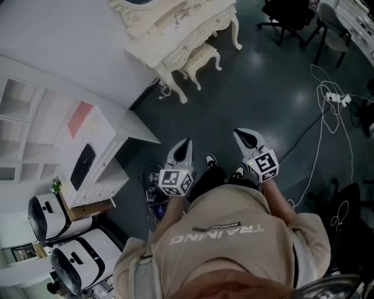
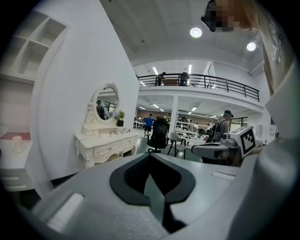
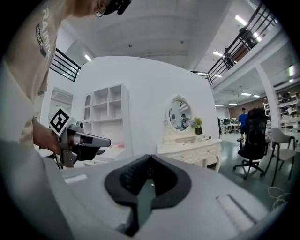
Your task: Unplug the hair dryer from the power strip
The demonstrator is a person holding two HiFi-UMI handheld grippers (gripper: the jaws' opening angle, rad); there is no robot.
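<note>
I see no hair dryer in any view. A small white power strip lies on the dark floor at the far right, with white cables looping away from it. My left gripper and right gripper are held side by side in front of the person's body, above the floor, both pointing forward. The left gripper has its jaws together with nothing between them. The right gripper is likewise shut and empty. Each gripper shows in the other's view, the right gripper and the left gripper.
A cream vanity table with an oval mirror and a stool stands ahead. A white desk with shelves is at the left, white machines at lower left. Black office chairs stand far right. Cables cross the floor.
</note>
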